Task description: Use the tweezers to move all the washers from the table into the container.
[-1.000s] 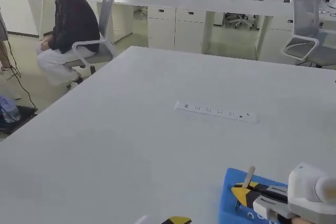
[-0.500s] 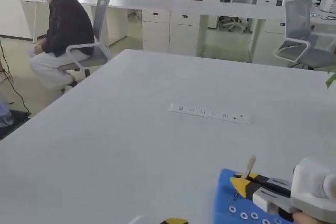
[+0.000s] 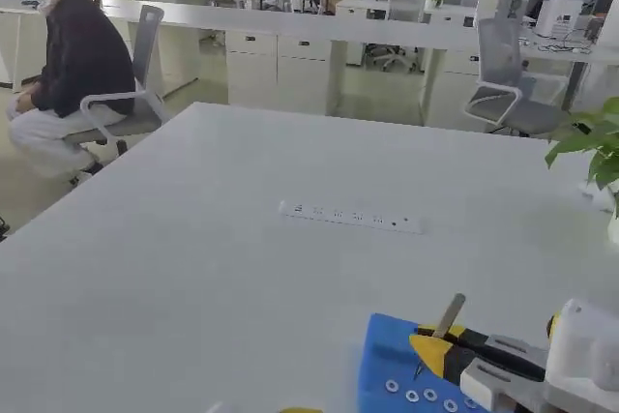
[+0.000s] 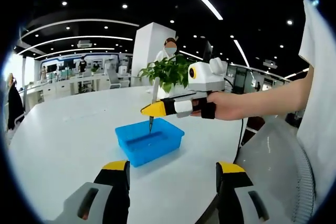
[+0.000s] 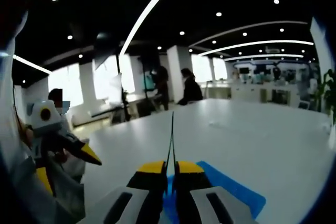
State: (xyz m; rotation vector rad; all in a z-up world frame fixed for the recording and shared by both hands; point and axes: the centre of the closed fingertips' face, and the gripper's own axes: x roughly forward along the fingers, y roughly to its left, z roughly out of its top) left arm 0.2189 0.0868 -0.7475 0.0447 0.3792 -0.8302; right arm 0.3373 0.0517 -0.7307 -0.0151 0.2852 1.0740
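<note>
My right gripper (image 3: 423, 344) is at the lower right of the head view, shut on thin tweezers (image 3: 450, 314) whose tips point down over the blue container (image 3: 382, 365). Several small washers (image 3: 421, 396) lie inside it. In the left gripper view, a hand holds the right gripper (image 4: 157, 109) with the tweezers (image 4: 151, 121) dipping into the blue container (image 4: 157, 148). My left gripper (image 4: 173, 169) stands open with nothing between its jaws, just short of the container. The right gripper view has its jaws (image 5: 170, 167) pressed on the tweezers (image 5: 171, 132) above the container (image 5: 233, 188).
A white power strip (image 3: 348, 217) lies across the middle of the white table (image 3: 193, 268). A potted plant (image 3: 592, 147) stands at the table's right edge. A person sits on an office chair (image 3: 126, 94) beyond the far left corner, with desks behind.
The head camera has swung right and down, so the plant and the washers in the container have come into view. The right gripper keeps the tweezers over the container.
</note>
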